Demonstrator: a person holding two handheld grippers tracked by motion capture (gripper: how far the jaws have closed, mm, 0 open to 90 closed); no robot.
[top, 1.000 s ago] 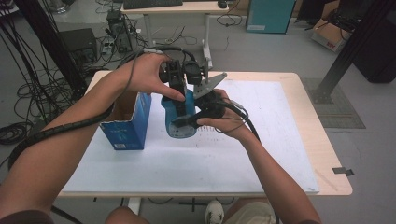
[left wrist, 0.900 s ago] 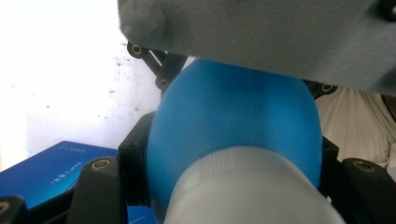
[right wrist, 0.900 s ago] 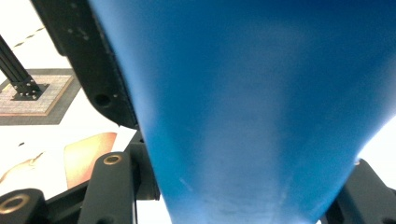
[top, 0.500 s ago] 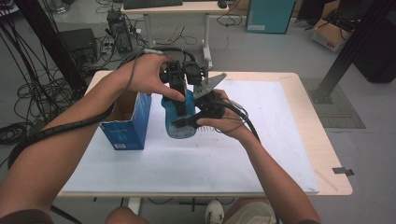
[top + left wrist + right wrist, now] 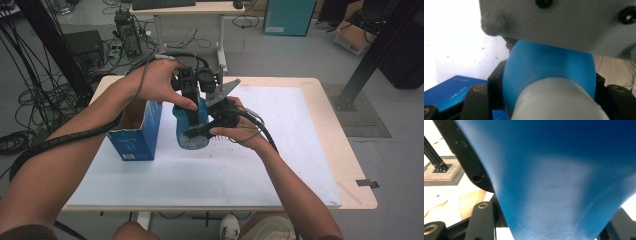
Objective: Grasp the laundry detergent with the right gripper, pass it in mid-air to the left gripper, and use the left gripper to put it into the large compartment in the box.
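Observation:
A blue bottle (image 5: 191, 126) with a pale cap end is held above the white-covered table (image 5: 280, 150), just right of an open blue carton (image 5: 136, 131). My left gripper (image 5: 191, 106) comes down on it from above and is shut on its upper body. My right gripper (image 5: 197, 132) reaches in from the right and is shut on its lower part. In the left gripper view the bottle (image 5: 549, 67) sits between the black jaws of the left gripper (image 5: 549, 82), under the other gripper's grey plate (image 5: 564, 22). The right gripper view has the bottle (image 5: 559, 182) wedged in the right gripper (image 5: 549, 220).
The blue carton (image 5: 454, 87) stands open-topped at the table's left side. Bare wooden table edge (image 5: 350, 165) runs along the right. Cables (image 5: 30, 110), a desk (image 5: 185, 7) and a black post (image 5: 380, 45) stand on the floor beyond the table.

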